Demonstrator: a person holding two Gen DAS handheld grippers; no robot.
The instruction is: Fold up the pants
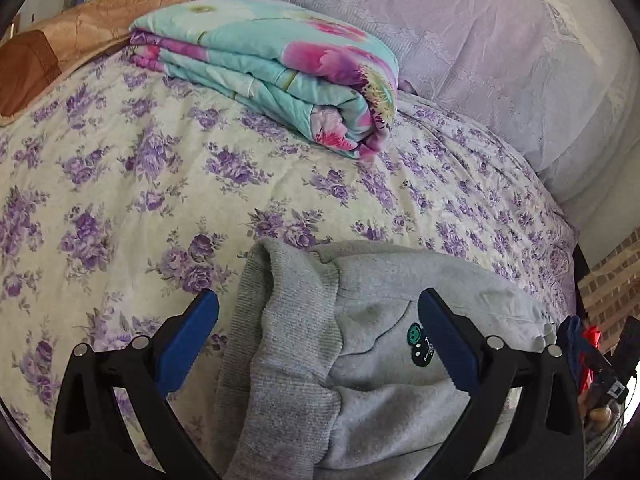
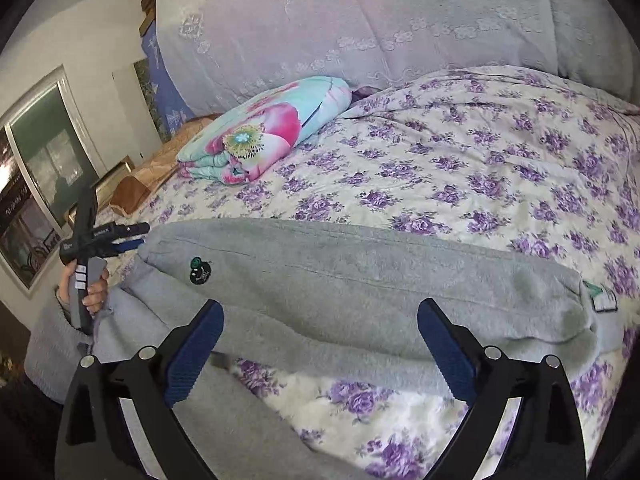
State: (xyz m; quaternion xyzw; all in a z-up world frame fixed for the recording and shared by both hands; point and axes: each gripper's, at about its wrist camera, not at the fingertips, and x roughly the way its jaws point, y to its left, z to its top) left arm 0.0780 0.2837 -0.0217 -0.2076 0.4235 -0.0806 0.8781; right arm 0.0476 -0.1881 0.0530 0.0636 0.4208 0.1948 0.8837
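Observation:
Grey sweatpants (image 1: 380, 360) lie on the flowered bedspread (image 1: 120, 184), their ribbed band (image 1: 288, 344) bunched toward me and a small smiley patch (image 1: 418, 344) showing. My left gripper (image 1: 320, 320) is open above them, its blue pads wide on either side and not pressing the cloth. In the right wrist view the pants (image 2: 360, 280) stretch across the bed as a long folded strip. My right gripper (image 2: 320, 332) hangs open over their near edge, holding nothing. The left gripper (image 2: 138, 236), held by a hand (image 2: 94, 296), is at the strip's left end.
A folded turquoise and pink quilt (image 1: 280, 68) lies further up the bed, with a brown cushion (image 1: 80, 28) to its left. Lilac lace-covered bedding (image 1: 480, 48) stands at the head. A window (image 2: 40, 184) is on the left wall. A brick wall (image 1: 612, 292) borders the bed's right side.

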